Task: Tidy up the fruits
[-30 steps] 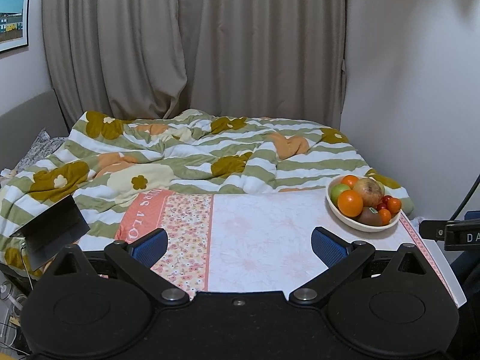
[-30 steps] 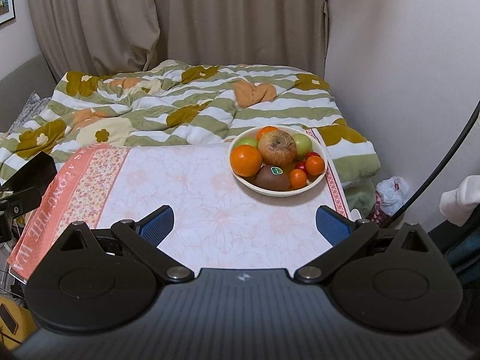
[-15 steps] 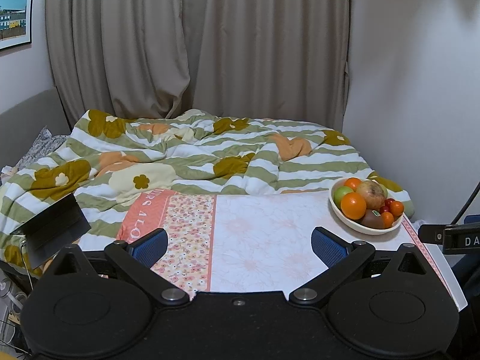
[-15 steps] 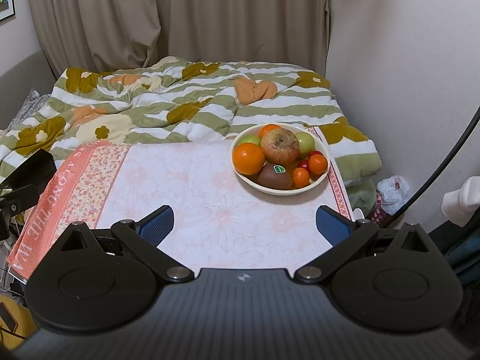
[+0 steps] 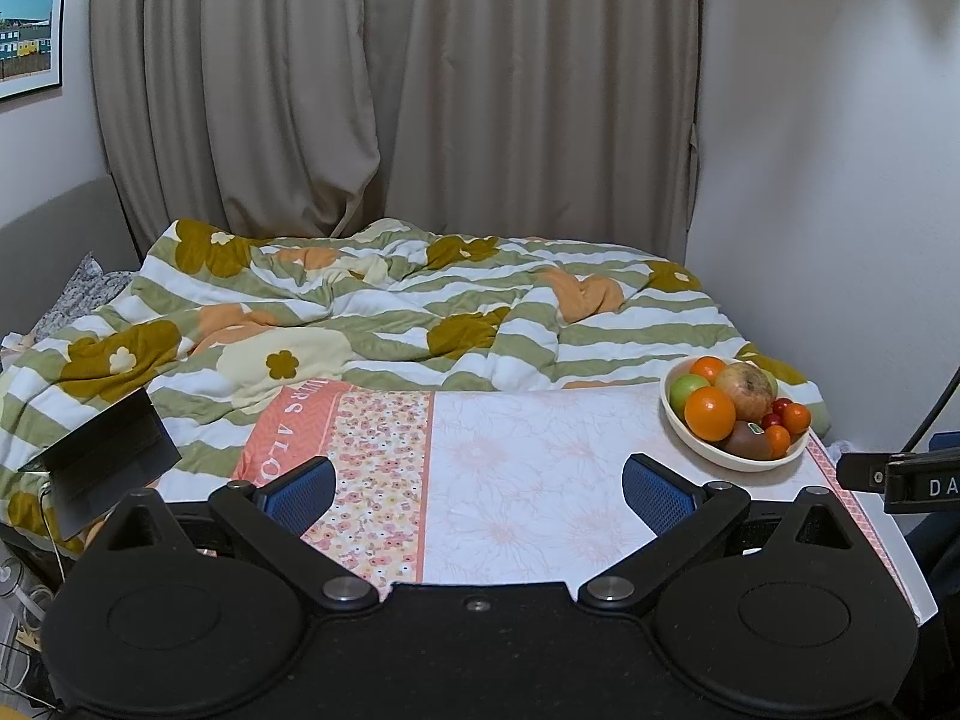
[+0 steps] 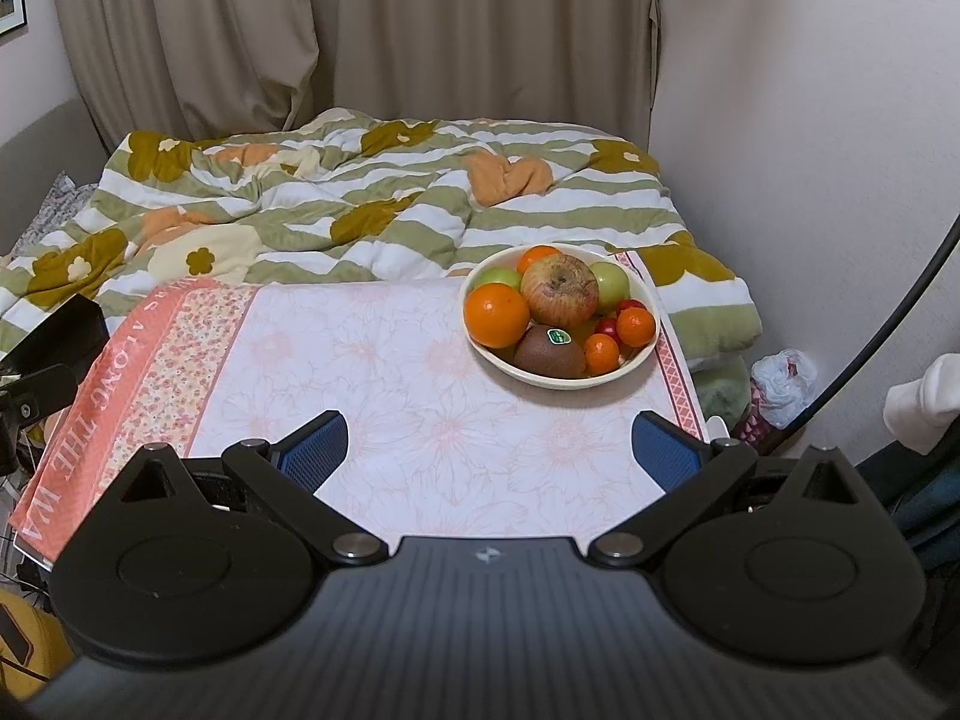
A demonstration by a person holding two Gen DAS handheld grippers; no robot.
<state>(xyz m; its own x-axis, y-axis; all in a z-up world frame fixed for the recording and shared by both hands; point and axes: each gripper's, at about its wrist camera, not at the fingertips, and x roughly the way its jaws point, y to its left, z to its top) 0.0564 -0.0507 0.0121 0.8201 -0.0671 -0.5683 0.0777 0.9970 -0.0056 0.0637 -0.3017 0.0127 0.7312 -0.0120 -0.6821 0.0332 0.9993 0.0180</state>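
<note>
My left gripper (image 5: pixel 479 495) hangs over the near edge of the desk (image 5: pixel 540 480), fingers spread wide with nothing between them; my right gripper (image 6: pixel 489 450) is likewise spread and empty, over the near half of the desk. The desk is covered by a pale floral cloth (image 6: pixel 390 396) with an orange lettered border (image 6: pixel 90 396) along its left side and a narrow patterned strip at its right edge. The whole middle and left of the cloth is bare, so the open room lies there. The desk's far edge butts against a bed under a striped flower-print quilt (image 6: pixel 372 198); beyond the right edge the wall (image 6: pixel 810 150) is close, with a dark cable (image 6: pixel 888 324) arcing down beside it. A dark folded device (image 5: pixel 102 450) sits off the left edge. The cream bowl (image 6: pixel 606 377) stands at the far right corner, its rim near the right strip. In it: a large orange (image 6: pixel 497 315) at front left, a reddish apple (image 6: pixel 559 290) in the centre, a stickered kiwi (image 6: pixel 549 351) at the front, two green apples (image 6: pixel 609 285) at the back, another orange (image 6: pixel 538 255) behind the apple, two small oranges (image 6: pixel 636 326) at right, and small red fruits (image 6: pixel 609 327) I cannot identify between them.
</note>
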